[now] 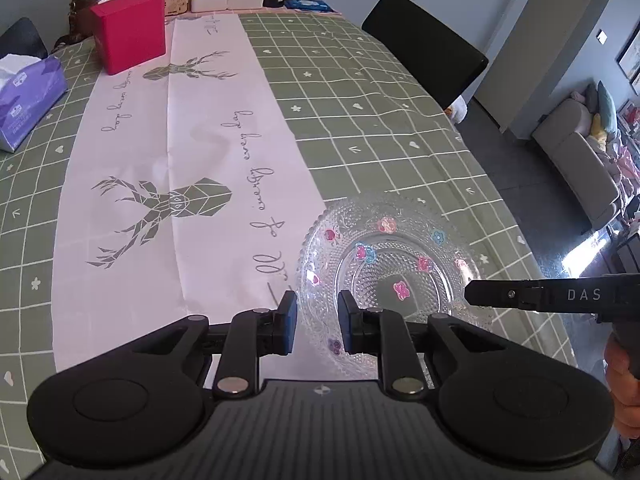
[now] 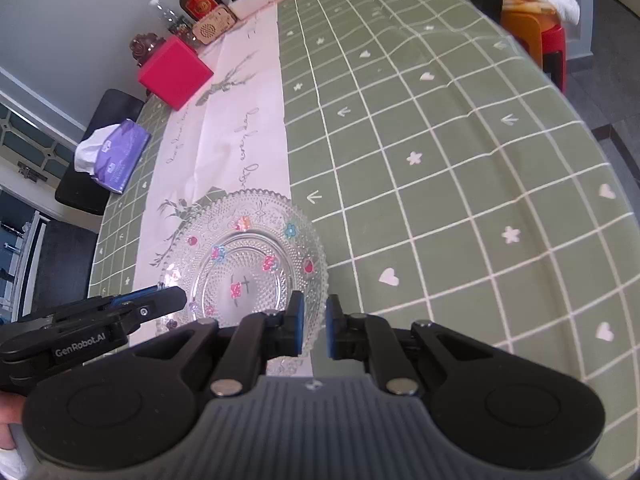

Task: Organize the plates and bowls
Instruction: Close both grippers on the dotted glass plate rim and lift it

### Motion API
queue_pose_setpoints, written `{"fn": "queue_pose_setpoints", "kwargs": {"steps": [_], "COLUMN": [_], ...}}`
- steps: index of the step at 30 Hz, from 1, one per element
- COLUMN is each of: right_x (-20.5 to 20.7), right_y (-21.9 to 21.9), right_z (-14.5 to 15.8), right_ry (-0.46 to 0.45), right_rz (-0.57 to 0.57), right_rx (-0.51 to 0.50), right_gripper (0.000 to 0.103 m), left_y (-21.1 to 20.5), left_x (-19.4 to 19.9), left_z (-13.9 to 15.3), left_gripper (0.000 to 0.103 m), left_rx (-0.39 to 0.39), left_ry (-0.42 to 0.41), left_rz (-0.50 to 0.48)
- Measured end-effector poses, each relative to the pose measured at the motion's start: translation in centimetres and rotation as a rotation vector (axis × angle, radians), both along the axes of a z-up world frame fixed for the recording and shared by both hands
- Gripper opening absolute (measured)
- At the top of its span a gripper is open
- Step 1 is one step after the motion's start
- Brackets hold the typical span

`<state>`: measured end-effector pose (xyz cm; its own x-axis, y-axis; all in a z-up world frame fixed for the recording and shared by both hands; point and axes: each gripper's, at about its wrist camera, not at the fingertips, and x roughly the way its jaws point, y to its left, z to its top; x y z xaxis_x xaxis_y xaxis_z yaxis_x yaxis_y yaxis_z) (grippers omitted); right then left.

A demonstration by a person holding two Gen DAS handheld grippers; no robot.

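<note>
The round clear glass plate [image 1: 384, 268] is glossy, its surface pressed into fine beaded dots with small coloured flower marks. It lies on a matt green checked tablecloth [image 1: 360, 120] that looks like soft, slightly wrinkled fabric. At the plate's ten o'clock runs a smooth pale pink cloth runner [image 1: 180, 152] with creases and grey print. The left gripper [image 1: 318, 322] is matt black plastic with shiny metal pins; its body is ribbed grey. The red box [image 1: 130, 30] looks smooth and matt.
</note>
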<state>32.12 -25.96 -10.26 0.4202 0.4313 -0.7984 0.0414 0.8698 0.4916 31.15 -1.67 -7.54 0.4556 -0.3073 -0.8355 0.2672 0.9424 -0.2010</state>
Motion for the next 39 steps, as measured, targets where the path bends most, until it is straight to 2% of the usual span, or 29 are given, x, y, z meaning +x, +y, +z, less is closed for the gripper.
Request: {"fn": "queue_pose_setpoints", "kwargs": {"steps": [8, 11, 15, 21, 29, 39], "right_x": [-5.9, -8.4, -11.9, -16.5, -20.8, -22.9], "right_y": [-3.7, -4.8, -6.5, -8.0, -9.1, -8.2], "right_z": [6.0, 7.4, 7.9, 6.6, 3.2, -1.6], "right_ry": [-0.105, -0.123, -0.122, -0.103, -0.058, 0.007], "right_rz": [-0.021, -0.027, -0.032, -0.02, -0.005, 0.026], "right_rx": [-0.014, -0.016, -0.018, -0.033, -0.069, -0.059], "right_gripper": [0.009, 0.009, 0.009, 0.009, 0.009, 0.009], "left_y": [-3.7, -4.9, -6.0, -7.5, -7.4, -6.9], "left_x": [-5.5, -8.0, -11.2, -16.0, -20.7, -24.1], "left_z": [5.3, 6.4, 6.5, 4.9, 0.3, -3.9], "left_gripper": [0.023, 0.023, 0.023, 0.024, 0.023, 0.023], "left_rx": [0.015, 0.016, -0.011, -0.018, -0.119, -0.107], "left_ry": [-0.032, -0.047, -0.033, -0.014, 0.062, 0.072], "left_rz": [-0.033, -0.037, -0.026, -0.018, 0.043, 0.107]}}
